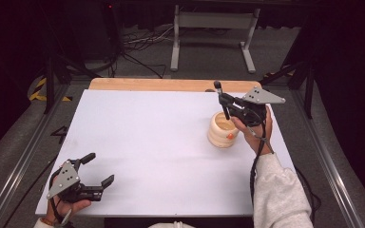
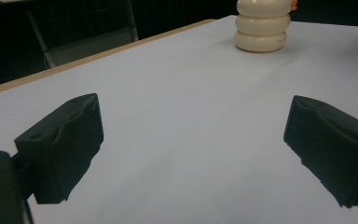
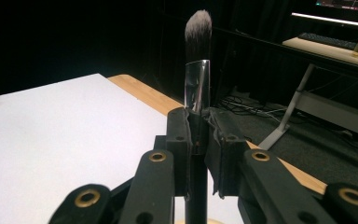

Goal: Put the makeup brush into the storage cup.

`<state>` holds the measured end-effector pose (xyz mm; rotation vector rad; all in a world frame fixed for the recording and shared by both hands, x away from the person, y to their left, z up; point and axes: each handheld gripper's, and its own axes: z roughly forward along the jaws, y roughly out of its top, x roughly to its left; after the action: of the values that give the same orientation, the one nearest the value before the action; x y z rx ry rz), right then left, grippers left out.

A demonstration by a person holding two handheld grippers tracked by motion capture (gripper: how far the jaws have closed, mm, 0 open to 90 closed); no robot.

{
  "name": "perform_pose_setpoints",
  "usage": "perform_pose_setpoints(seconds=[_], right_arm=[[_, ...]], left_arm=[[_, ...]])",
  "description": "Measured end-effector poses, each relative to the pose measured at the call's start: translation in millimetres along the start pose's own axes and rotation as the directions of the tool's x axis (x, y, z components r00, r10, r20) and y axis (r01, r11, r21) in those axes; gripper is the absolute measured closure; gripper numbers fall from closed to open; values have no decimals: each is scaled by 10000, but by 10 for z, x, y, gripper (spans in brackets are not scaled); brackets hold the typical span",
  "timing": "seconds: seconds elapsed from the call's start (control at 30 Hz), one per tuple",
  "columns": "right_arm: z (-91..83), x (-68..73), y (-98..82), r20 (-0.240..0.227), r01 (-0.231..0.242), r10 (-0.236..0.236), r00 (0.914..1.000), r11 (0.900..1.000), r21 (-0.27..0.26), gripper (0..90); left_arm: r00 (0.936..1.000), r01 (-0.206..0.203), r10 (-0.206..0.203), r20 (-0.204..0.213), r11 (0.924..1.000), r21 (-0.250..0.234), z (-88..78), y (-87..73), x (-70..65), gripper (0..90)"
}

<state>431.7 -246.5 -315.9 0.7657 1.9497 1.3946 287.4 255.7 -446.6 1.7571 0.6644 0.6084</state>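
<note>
I hold the makeup brush clamped upright in the right gripper, bristles above the jaws, handle end pointing down at the ribbed cream holder directly beneath; the left gripper rests released, well apart.

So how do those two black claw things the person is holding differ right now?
The right gripper is shut on a makeup brush, held upright with its bristles on top; the left gripper holds nothing, its jaws spread wide. The right gripper is raised beside the cream ribbed holder; the left gripper sits low at the white table's near corner, far from it. Both are black, hand-held, and carry a grey three-cornered plate.
</note>
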Motion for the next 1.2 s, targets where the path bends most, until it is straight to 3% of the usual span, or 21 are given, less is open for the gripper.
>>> perform_pose_setpoints(seconds=[0.53,1.2], right_arm=[[-15,-153,-250,351,-607,612,9975,9980,-150,802],[88,-286,-625,536,-1416,1435,9882,9892,-390,802]], left_arm=[[10000,18,-18,19,10000,-26,1,0,1,56],[10000,-2,2,77,10000,-34,-1,-6,9,56]])
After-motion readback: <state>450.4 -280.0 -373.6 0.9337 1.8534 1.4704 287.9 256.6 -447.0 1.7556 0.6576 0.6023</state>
